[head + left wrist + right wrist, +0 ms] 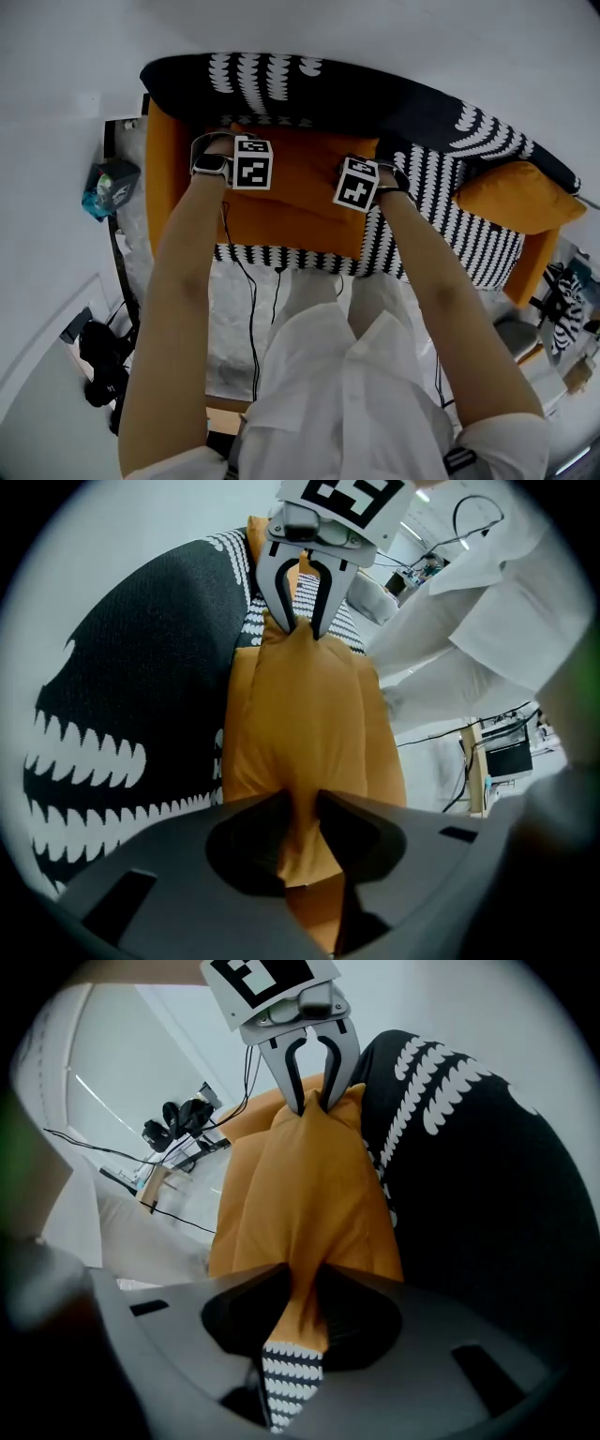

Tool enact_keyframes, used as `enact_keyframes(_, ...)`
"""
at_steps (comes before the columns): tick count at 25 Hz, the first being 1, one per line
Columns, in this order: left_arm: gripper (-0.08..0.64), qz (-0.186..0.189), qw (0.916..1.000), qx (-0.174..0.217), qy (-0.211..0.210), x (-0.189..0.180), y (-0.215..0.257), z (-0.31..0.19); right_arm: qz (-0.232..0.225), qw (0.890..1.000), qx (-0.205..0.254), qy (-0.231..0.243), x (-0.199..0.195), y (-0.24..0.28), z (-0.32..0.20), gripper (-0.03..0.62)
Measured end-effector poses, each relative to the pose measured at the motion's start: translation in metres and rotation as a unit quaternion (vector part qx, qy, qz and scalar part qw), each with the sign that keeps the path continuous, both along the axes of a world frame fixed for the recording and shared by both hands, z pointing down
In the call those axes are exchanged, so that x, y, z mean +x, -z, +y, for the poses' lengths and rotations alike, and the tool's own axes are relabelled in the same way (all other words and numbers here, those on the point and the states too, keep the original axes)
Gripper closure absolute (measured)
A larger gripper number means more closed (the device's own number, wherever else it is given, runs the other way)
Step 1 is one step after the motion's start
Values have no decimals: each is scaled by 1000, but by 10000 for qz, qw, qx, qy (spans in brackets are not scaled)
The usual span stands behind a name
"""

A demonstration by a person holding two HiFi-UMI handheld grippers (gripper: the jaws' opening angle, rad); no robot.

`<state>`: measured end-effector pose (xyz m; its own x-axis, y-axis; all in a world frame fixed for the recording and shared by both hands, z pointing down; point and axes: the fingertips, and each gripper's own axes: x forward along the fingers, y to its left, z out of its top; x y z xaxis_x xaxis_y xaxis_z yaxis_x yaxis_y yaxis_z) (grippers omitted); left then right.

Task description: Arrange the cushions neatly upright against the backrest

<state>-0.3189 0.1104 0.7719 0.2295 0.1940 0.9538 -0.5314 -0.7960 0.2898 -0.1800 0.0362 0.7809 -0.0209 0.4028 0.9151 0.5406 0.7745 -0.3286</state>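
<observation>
Head view — left gripper (302,794), right gripper (306,1267) pinch one cushion (300,178) of two.

In the head view, the marker cubes (252,163) conceal the jaws of the left tongs (301,808) and right tongs (305,1288). The forearms (187,272) overlap both ends of the orange cushion (302,176) and parts of the sofa (166,187) front. The teal object (111,186) beside the sofa is too small to identify.
</observation>
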Motion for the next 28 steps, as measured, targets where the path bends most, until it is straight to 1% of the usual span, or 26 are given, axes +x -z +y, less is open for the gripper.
enact_keyframes(4,479,-150,9999,0,-13,10,22,6,-179,9998,37,-73,11,20,7,497)
enact_keyframes(8,492,-165,9999,-15,-20,26,44,8,-344,9992,184,-44,26,43,7,505)
enact_keyframes(10,494,-219,9997,96,14,34,57,2,-443,9986,296,22,33,53,0,505)
enact_keyframes(12,494,-256,9992,299,116,46,70,-13,-539,9974,478,59,46,63,-17,505)
enact_keyframes(16,499,-173,9973,667,261,98,86,-57,-643,9938,898,139,96,80,-66,505)
enact_keyframes(21,502,-54,9930,1127,349,179,88,-134,-668,9851,1578,152,172,85,-151,506)
enact_keyframes(25,505,-17,9902,1333,417,235,75,-194,-624,9769,2045,58,230,72,-214,506)
enact_keyframes(28,506,-97,9880,1476,447,264,59,-234,-633,9700,2347,-17,259,55,-256,506)
